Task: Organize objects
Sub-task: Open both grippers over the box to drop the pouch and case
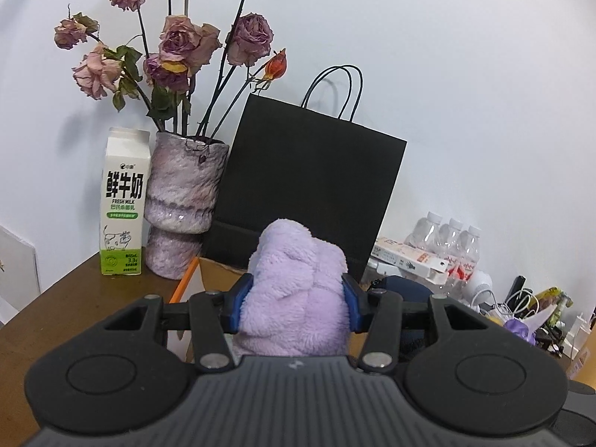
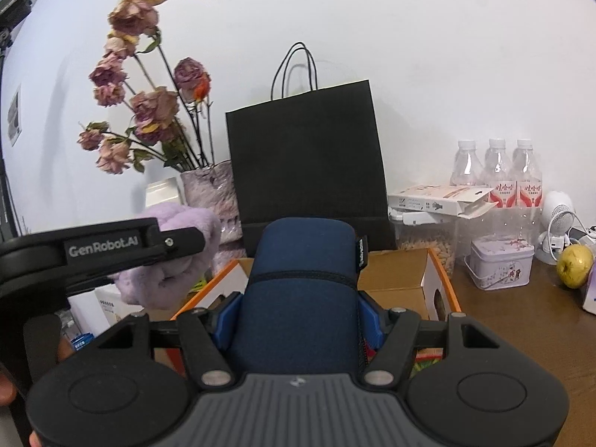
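Clamping one purple plush (image 1: pixel 294 290) in left tongs (image 1: pixel 296 300), right tongs (image 2: pixel 298 318) one navy pouch (image 2: pixel 301 290)

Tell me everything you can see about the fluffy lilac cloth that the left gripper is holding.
The fluffy lilac cloth looks like soft plush fleece, bunched into a rounded lump with deep folds. The left gripper is shut on it, its blue pads pressing into both sides. The cloth is held in the air, above the edge of an open cardboard box with an orange rim and in front of a black paper bag. The right wrist view shows it from the side. Nothing else touches it.
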`<state>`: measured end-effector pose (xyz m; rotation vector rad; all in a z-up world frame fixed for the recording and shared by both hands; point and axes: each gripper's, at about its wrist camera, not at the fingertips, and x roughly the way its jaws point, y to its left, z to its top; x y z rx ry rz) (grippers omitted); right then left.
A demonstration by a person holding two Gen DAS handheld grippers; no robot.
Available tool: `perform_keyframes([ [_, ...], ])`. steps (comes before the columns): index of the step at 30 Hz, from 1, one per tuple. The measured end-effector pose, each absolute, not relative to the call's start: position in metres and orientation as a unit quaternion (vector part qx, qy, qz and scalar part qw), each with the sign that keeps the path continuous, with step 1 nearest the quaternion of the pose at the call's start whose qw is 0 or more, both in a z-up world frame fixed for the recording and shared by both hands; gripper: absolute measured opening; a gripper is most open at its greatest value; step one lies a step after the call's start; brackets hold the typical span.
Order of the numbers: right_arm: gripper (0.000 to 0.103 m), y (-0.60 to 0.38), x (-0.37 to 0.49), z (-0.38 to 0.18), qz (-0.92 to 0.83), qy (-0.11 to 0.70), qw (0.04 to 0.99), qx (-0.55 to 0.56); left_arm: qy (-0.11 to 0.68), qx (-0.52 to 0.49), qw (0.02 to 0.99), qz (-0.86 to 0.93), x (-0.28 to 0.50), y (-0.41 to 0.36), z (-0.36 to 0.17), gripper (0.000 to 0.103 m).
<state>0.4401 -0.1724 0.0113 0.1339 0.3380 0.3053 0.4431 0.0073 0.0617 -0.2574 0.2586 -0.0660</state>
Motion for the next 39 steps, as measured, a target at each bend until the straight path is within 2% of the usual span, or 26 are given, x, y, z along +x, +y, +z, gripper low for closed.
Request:
perform_keyframes([
  [24,0.064,-0.181,0.539,-0.008,0.116,0.215,0.969,0.047,0.186,-0.107,0.977,0.0,0.529,0.02,0.028,0.05],
  [26,0.064,-0.182,0.543,-0.012,0.114,0.221,0.968,0.046,0.186,-0.101,0.977,-0.002,0.531,0.019,0.025,0.054],
  [27,0.066,-0.183,0.544,-0.013,0.113,0.225,0.967,0.046,0.186,-0.1,0.978,-0.001,0.531,0.018,0.025,0.063],
  [28,0.068,-0.183,0.546,-0.015,0.11,0.229,0.966,0.046,0.183,-0.097,0.978,0.001,0.53,0.018,0.024,0.079],
  [29,0.073,-0.183,0.547,-0.016,0.104,0.228,0.967,0.045,0.178,-0.095,0.979,0.001,0.529,0.017,0.024,0.087],
  [30,0.091,-0.183,0.547,-0.016,0.098,0.229,0.968,0.041,0.172,-0.095,0.981,0.002,0.528,0.016,0.024,0.102],
  [31,0.103,-0.182,0.547,-0.017,0.092,0.231,0.968,0.037,0.164,-0.094,0.982,0.005,0.526,0.016,0.025,0.103],
  [39,0.103,-0.178,0.543,-0.016,0.094,0.232,0.968,0.028,0.163,-0.092,0.982,0.015,0.525,0.015,0.027,0.103],
])
